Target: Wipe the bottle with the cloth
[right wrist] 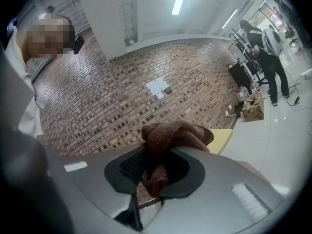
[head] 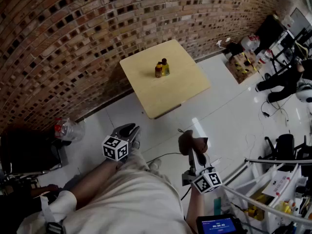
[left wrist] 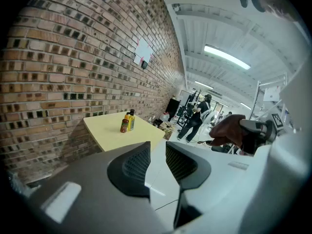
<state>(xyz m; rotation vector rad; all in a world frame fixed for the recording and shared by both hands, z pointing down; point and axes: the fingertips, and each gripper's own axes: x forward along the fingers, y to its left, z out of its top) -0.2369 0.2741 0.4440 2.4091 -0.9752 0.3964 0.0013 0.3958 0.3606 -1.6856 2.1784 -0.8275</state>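
At 12 o'clock on the table (head: 187, 82): bottles (head: 162, 68), well apart from both grippers | right gripper (right wrist: 156, 169) clenched on cloth (right wrist: 175, 135) | left gripper (left wrist: 157, 160) parted, empty | judged: approach and wiping not begun.

The person wears a loose cream-white top (head: 126, 199) with a bunched white sleeve (head: 61, 204). The left gripper (head: 127, 132) and the right gripper (head: 196, 155) have smooth grey shells and black ribbed pads (left wrist: 136, 165). Each carries a cube (head: 115, 148) printed with black-and-white square markers.
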